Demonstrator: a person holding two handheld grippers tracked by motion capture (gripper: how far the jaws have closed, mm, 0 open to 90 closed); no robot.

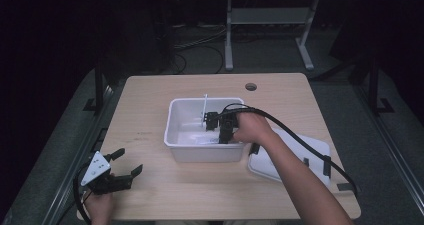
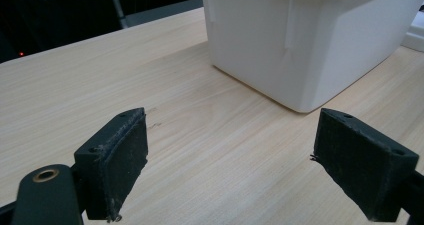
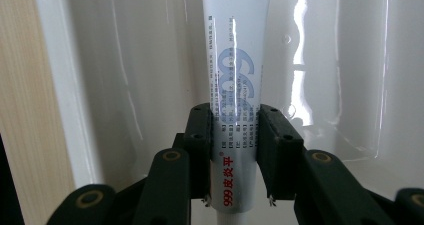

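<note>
Inside bin point(image 3: 125, 60), tube point(image 3: 235, 75) between jaws

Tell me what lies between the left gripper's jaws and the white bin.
Only bare wooden table. In the left gripper view, the left gripper stands open on the tabletop, with nothing between it and the white bin.

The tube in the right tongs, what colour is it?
White tube with pale blue figures and red print, clearest in the right gripper view.

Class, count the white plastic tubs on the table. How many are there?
1. The tub sits mid-table, holding a tube gripped by the right gripper. A lid lies beside it.
</note>
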